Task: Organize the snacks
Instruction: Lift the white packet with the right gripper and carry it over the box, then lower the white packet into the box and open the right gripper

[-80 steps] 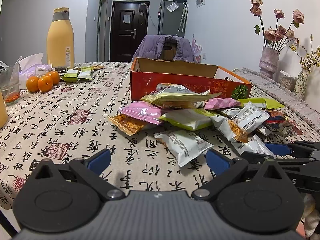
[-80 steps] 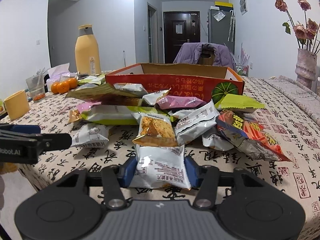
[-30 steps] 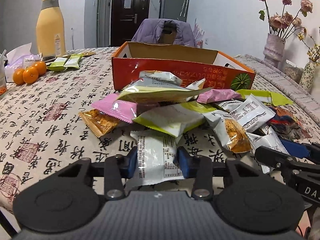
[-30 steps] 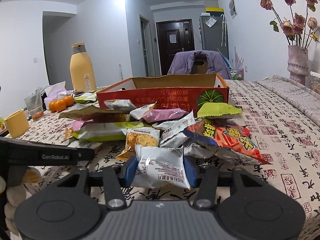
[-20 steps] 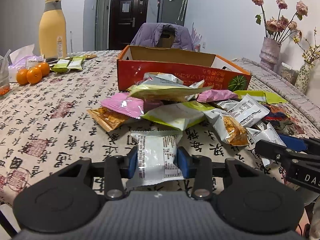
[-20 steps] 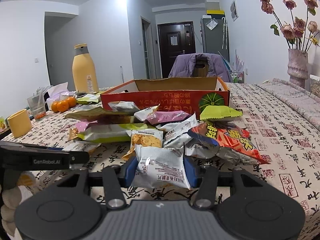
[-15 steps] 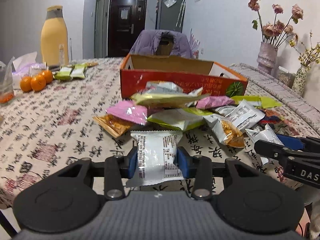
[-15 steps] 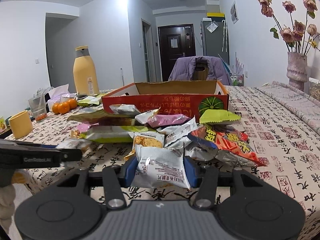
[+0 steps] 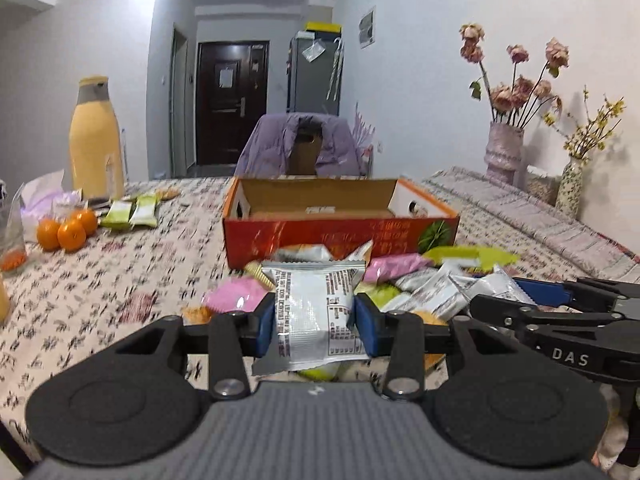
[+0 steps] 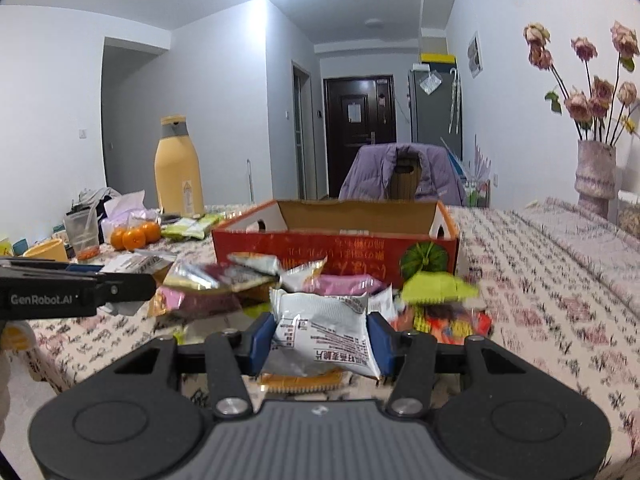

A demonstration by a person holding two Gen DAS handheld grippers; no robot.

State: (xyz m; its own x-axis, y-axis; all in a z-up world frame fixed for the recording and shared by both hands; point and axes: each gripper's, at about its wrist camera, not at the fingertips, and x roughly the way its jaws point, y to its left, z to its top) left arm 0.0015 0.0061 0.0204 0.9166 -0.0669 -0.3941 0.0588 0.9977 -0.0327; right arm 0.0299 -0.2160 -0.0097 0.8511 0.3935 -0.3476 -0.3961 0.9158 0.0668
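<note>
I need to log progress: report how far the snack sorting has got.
Early stage. The red box shows no snacks inside from here. In hand: the left tool and right tool each grip a silver packet, lifted. Left: the pile of snacks on the table.

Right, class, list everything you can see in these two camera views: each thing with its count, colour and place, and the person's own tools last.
Cardboard box: one, red-orange, open, table centre.
Loose snack packets: a pile, silver, pink and green, in front of the box.
Green packets: two, far left of the table.
Oranges: three, orange, left.
Large bottle: one, yellow, grey neck, back left.
Yellow cup: one, left edge.
Vase of dried roses: one, pinkish, right.
Purple jacket: one, on the chair behind the table.
Tablecloth: one, cream with calligraphy print.
Left tool: shut on a silver packet.
Right tool: shut on another silver packet.
</note>
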